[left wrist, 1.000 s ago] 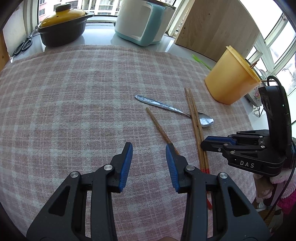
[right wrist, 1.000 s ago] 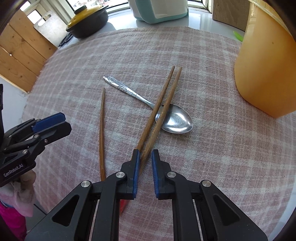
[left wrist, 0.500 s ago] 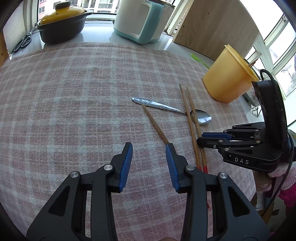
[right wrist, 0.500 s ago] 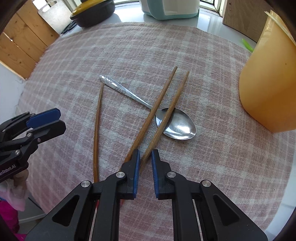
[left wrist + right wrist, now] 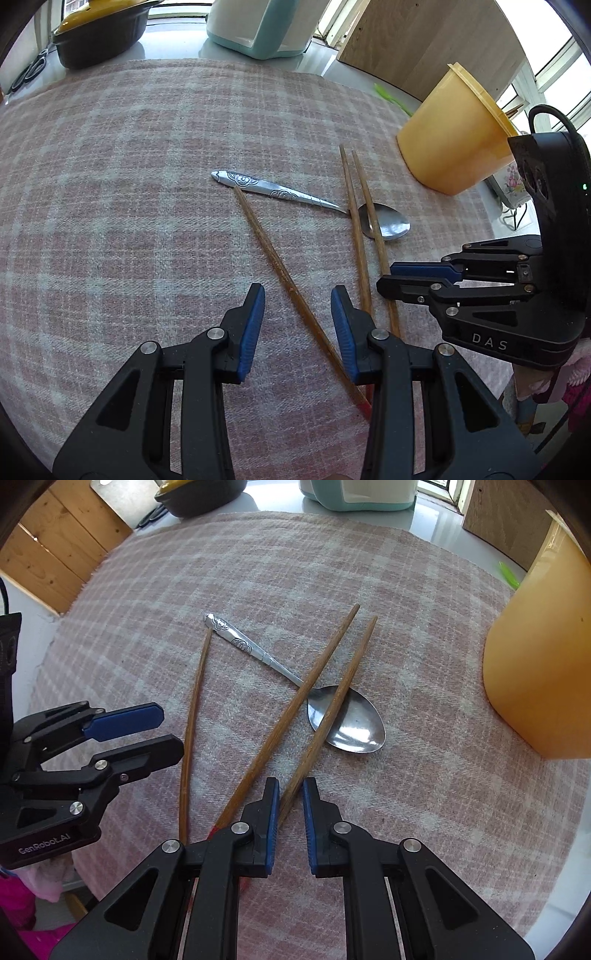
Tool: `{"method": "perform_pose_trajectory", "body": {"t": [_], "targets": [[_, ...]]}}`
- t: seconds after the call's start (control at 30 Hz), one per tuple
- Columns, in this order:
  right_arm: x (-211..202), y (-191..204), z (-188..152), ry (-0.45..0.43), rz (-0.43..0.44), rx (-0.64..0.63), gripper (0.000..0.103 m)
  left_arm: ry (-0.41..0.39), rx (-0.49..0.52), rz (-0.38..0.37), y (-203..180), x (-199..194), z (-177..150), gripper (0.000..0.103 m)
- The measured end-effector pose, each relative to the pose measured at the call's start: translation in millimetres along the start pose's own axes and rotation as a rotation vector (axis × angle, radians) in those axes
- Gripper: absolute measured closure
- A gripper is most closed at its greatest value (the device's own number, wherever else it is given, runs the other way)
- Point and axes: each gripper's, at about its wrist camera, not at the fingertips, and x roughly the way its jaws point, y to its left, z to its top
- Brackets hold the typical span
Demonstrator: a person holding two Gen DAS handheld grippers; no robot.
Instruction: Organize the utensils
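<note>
3 wooden chopsticks (image 5: 325, 686) lie on the counter cloth (image 5: 110, 184), 2 across the steel spoon (image 5: 347, 720). They look light, stiff and thin; grip near the thick end. Right gripper (image 5: 288, 805) is clamped on 1 chopstick; left gripper (image 5: 297, 317) stands apart around another.

Three wooden chopsticks (image 5: 325, 701), red-tipped near ends, flat on checked cloth: two fan across steel spoon (image 5: 347, 723) bowl; third (image 5: 192, 731) lies apart, tip touching the spoon's embossed handle. Yellow tub (image 5: 454, 144) upright beyond.
</note>
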Motion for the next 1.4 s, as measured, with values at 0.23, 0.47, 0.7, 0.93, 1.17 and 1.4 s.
{"method": "perform_pose_trajectory", "body": {"t": [0.23,0.47,0.7,0.93,1.17,1.4], "targets": [[1,-6,-2,-0.018,0.035,0.034,0.092,-0.023,0.039,0.117,-14,12,5,0.081],[-1,-4,-9,0.008,0.009,-0.04,0.092,-0.017,0.161,0.163,-21,14,4,0.09],[-5,-8,-18,0.034,-0.017,-0.101,0.094,0.018,0.217,0.158,-18,11,2,0.092],[-6,-9,-8,0.013,-0.014,-0.069,0.094,0.03,0.193,0.151,-19,12,5,0.086],[-2,-9,1,0.005,-0.015,-0.042,0.095,0.01,0.142,0.106,-10,11,7,0.097],[-18,-14,-9,-0.054,0.028,-0.005,0.098,-0.029,0.058,0.046,5,-8,5,0.1]]}}
